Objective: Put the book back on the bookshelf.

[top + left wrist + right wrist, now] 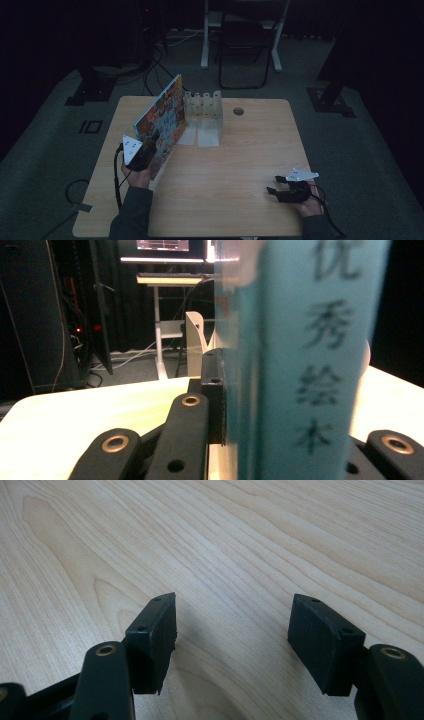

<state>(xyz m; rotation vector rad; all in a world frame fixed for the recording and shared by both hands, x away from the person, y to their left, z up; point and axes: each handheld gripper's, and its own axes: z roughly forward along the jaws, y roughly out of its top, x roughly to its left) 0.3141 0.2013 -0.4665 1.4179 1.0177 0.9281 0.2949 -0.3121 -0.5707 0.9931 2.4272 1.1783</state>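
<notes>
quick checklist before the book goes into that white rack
1. Grip: left claw shut on the book, jaws clamping its blue spine edge: ok.
2. Book off the table: held tilted, lower corner near the surface, contact: cannot tell.
3. Rack upright behind the book, slots open toward the front: ok.
4. Slots free of other things: ok as far as the high view shows.
5. Right claw open, nothing between its jaws, resting low at the table's right side, away from the path: ok.
6. Book lined up with a slot: not ok, it leans.
</notes>
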